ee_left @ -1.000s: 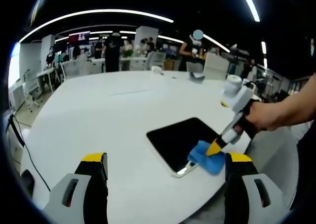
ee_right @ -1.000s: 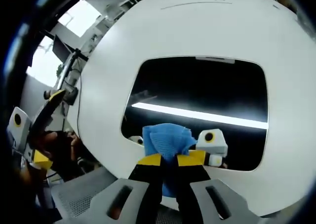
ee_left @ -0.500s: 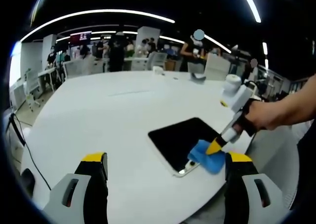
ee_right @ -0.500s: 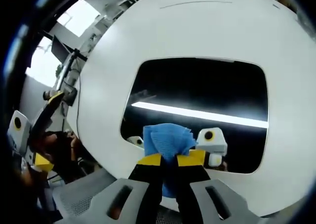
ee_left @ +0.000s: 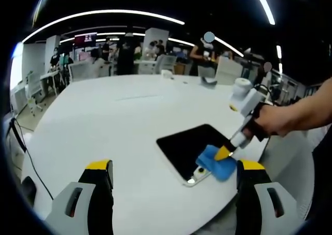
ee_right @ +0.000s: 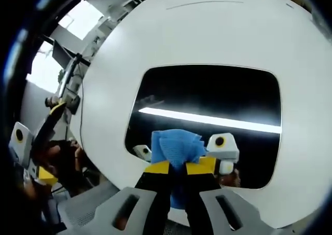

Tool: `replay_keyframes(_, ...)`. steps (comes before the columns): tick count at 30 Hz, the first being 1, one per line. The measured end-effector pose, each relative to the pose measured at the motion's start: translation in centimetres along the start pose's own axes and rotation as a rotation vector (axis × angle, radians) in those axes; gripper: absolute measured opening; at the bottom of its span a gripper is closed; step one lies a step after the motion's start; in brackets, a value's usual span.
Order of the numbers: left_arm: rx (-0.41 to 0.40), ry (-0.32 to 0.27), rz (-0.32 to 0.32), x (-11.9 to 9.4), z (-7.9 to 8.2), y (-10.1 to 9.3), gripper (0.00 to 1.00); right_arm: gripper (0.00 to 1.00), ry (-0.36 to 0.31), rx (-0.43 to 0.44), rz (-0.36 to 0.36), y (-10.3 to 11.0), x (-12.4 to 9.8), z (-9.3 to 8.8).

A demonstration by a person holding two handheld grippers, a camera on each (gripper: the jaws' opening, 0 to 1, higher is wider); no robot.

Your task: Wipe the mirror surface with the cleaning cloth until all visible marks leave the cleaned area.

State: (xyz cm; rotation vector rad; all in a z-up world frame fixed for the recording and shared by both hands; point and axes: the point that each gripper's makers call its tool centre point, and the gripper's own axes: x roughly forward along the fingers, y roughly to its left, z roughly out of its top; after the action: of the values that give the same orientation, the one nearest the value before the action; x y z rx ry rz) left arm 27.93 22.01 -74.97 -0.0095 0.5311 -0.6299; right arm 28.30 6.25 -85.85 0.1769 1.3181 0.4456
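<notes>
Jaws of the left gripper [ee_left: 174, 175] stand wide apart in the left gripper view, holding nothing, hovering above the white worktop [ee_left: 104, 121] well short of the mirror [ee_left: 189, 147]. The mirror lies flat near the worktop's near edge, its long axis running from the near edge away toward the middle of the worktop. The right gripper [ee_left: 224, 153] comes in from the right with a hand [ee_left: 272, 122] behind it and presses the blue cleaning cloth [ee_left: 215, 163] onto the mirror's near corner.

In the right gripper view, the right gripper's [ee_right: 178, 166] jaws are closed on the cleaning cloth [ee_right: 176, 147], which touches the mirror [ee_right: 207, 97] at its near edge; here the long axis runs across the picture. Wiping looks barely begun. I judge the next move calls for a pressed stroke across the dark glass toward its far edge.
</notes>
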Motion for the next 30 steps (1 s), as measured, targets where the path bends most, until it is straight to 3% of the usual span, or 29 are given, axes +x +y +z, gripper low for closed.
replay_keyframes(30, -0.006, 0.008, 0.011, -0.1, 0.1, 0.6, 1.00, 0.04, -0.017, -0.011, -0.024, -1.4, 0.2, 4.2)
